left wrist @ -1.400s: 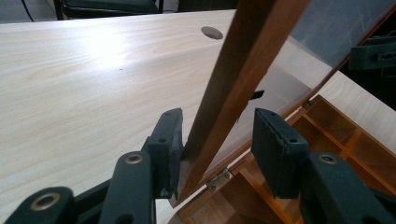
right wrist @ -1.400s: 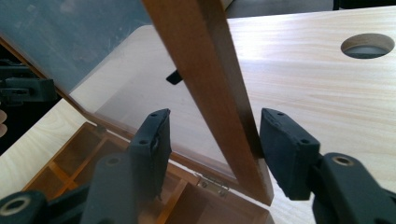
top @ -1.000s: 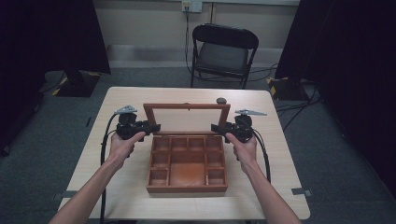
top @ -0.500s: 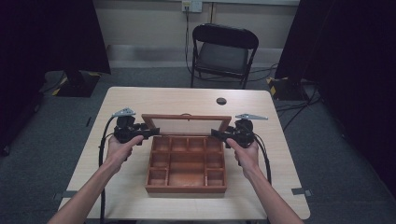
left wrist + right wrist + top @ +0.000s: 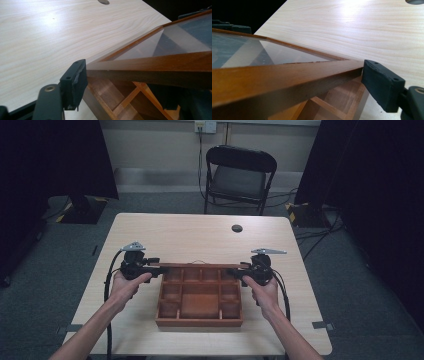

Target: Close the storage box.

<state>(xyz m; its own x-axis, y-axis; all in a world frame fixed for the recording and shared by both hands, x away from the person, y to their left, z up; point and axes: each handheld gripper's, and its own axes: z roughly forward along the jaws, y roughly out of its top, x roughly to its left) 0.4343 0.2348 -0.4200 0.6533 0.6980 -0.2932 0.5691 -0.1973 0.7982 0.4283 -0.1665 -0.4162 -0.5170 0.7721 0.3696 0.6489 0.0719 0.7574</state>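
Observation:
A wooden box (image 5: 200, 322) with several compartments sits on the table's near half. Its hinged glass lid (image 5: 200, 265) with a wooden frame hangs tilted low over the compartments (image 5: 125, 100). My left gripper (image 5: 155, 265) is at the lid's left corner and its jaws have just been opening. Its far pad (image 5: 75, 82) barely meets the rail (image 5: 162, 65), and the other jaw is hidden under the lid. My right gripper (image 5: 243, 268) is at the right corner and its jaws have also just widened. Its visible pad (image 5: 382, 85) still lies flat against the rail's end (image 5: 274, 75).
The pale wooden table (image 5: 175, 235) has a round dark grommet (image 5: 237, 228) near its far edge. A black folding chair (image 5: 240, 175) stands behind the table. Cables trail from both grippers along the forearms. Dark curtains flank the room.
The lid has swung from upright down toward the person, over the box. Both hands have come lower and nearer with it.

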